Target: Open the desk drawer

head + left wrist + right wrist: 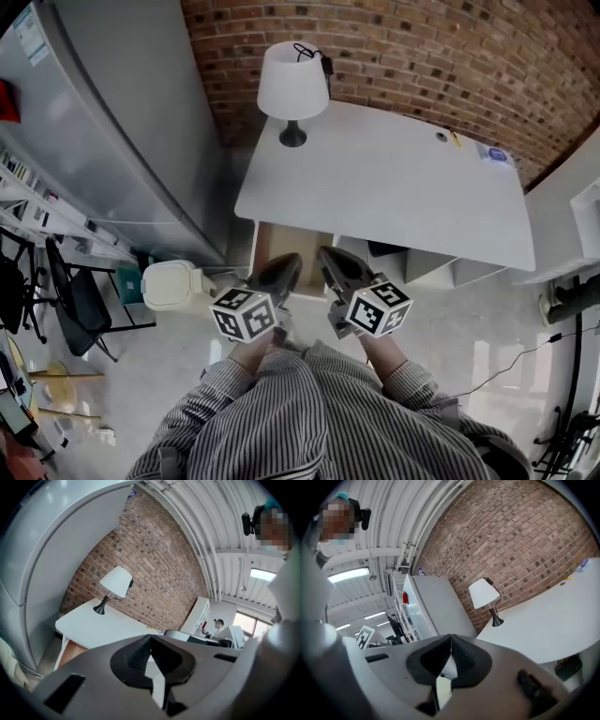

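Observation:
A white desk (394, 187) stands against the brick wall, seen from above in the head view. Under its front left edge shows a brown panel framed in white (286, 248); it looks like the drawer, but I cannot tell whether it is pulled out. My left gripper (284, 265) and right gripper (333, 260) hang side by side in front of that edge, in the air, touching nothing. Both are shut and hold nothing. The left gripper view shows the shut jaw tips (150, 637) below the desk top (108, 625). In the right gripper view the tips (451, 637) meet as well.
A white table lamp (292, 86) stands on the desk's far left corner. A large grey cabinet (112, 122) flanks the desk's left side, a white bin (171, 284) sits on the floor beside it. White open compartments (441, 269) sit under the desk's right half.

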A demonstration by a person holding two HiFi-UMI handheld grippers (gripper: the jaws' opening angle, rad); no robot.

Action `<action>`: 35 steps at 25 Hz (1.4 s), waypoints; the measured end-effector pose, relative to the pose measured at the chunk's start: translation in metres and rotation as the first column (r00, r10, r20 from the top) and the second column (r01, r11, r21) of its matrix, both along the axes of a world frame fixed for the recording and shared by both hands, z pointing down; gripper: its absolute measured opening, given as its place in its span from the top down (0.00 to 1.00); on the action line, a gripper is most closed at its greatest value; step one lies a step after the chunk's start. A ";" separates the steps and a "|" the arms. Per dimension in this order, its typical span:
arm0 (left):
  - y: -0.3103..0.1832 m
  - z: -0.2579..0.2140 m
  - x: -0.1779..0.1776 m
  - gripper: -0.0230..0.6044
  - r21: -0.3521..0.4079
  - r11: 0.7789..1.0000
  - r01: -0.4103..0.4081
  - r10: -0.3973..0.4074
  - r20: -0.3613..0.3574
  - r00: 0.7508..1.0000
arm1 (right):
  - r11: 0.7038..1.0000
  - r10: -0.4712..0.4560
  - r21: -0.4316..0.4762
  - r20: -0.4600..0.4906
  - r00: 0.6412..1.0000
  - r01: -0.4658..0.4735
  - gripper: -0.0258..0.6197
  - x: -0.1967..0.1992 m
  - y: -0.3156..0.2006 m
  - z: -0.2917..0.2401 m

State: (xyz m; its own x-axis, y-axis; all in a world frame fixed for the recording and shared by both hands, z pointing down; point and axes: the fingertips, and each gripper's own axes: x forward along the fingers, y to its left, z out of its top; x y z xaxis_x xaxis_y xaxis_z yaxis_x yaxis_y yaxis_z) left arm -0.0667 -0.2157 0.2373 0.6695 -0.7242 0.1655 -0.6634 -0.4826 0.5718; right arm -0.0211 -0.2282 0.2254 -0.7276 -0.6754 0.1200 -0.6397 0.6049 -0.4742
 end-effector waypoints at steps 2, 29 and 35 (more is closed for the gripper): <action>-0.005 -0.009 -0.004 0.94 0.051 0.999 0.000 -0.003 0.048 0.999 | 0.999 0.020 0.046 -0.040 0.999 -0.018 0.93 -0.002 -0.003 -0.010; -0.032 -0.039 -0.010 0.94 0.284 0.957 -0.063 -0.024 0.294 0.956 | 0.978 0.121 0.188 -0.196 0.973 -0.084 0.93 -0.022 -0.019 -0.027; -0.036 -0.039 -0.010 0.94 0.281 0.957 -0.067 -0.020 0.295 0.955 | 0.976 0.124 0.202 -0.222 0.967 -0.079 0.93 -0.024 -0.023 -0.027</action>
